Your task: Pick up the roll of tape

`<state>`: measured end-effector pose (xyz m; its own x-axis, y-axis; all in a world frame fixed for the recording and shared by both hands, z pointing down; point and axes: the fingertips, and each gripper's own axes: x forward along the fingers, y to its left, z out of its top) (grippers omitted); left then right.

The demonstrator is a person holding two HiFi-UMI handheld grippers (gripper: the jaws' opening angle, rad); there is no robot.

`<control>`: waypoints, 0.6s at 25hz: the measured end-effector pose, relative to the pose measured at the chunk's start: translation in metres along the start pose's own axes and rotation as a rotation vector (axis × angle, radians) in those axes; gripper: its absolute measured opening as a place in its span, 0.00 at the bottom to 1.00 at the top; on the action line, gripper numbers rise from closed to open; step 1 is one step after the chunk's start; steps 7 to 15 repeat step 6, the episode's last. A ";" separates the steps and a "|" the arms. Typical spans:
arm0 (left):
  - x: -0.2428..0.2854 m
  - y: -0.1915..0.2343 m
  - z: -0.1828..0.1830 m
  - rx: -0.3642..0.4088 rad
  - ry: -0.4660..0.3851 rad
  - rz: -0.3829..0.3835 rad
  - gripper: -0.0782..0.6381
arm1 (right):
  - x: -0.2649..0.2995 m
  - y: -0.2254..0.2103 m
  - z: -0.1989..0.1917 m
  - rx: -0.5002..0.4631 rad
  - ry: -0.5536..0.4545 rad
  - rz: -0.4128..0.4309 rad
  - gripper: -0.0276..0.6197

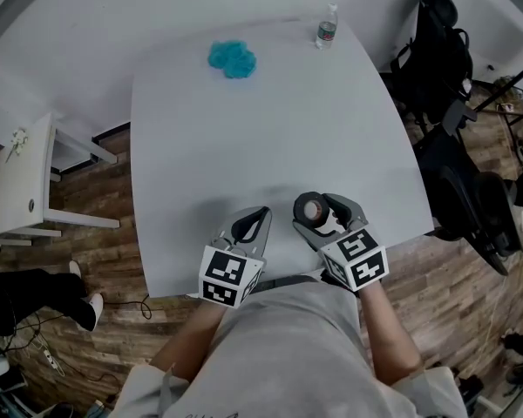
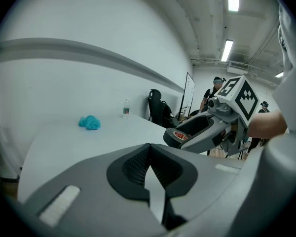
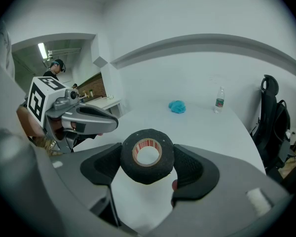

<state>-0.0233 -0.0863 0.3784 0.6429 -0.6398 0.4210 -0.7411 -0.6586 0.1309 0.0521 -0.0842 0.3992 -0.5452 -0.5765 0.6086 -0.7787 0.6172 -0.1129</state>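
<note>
A small white side table [image 1: 22, 181] with square edges stands at the far left on the wood-plank floor [image 1: 113, 251]. Beside it is the large white table [image 1: 270, 129], smooth and matt, with rounded corners. Toward its far side lies a fluffy turquoise clump [image 1: 232, 58], and further right, near the far corner, a clear plastic water bottle [image 1: 328, 26] stands upright.

At the near edge, the left gripper [image 1: 260, 214] points over the tabletop. Its grey moulded jaws are closed tip to tip, the black ribbed pads [image 2: 138, 164] meeting with nothing between them. Its cube [image 1: 227, 277] of black-and-white square markers sits behind.

Just to the right, the right gripper [image 1: 318, 207] has its jaws spread wide and clamped on the roll of tape [image 3: 147, 174], one textured black pad pressing on each side. The roll is a thick ring of matt black, cloth-like tape around a pale core with red print, and its hole faces the camera. I cannot tell whether it is clear of the tabletop.

On the right, beyond the table edge, stand black office chairs [image 1: 436, 50].
</note>
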 end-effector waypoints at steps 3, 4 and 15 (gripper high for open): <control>-0.001 -0.004 -0.002 0.001 0.000 0.000 0.13 | -0.004 0.001 -0.004 0.002 0.000 0.000 0.56; -0.001 -0.005 -0.002 0.001 0.000 0.001 0.13 | -0.005 0.001 -0.005 0.003 0.001 0.000 0.56; -0.001 -0.006 -0.004 0.002 0.001 0.002 0.13 | -0.007 0.001 -0.008 0.005 0.001 0.000 0.56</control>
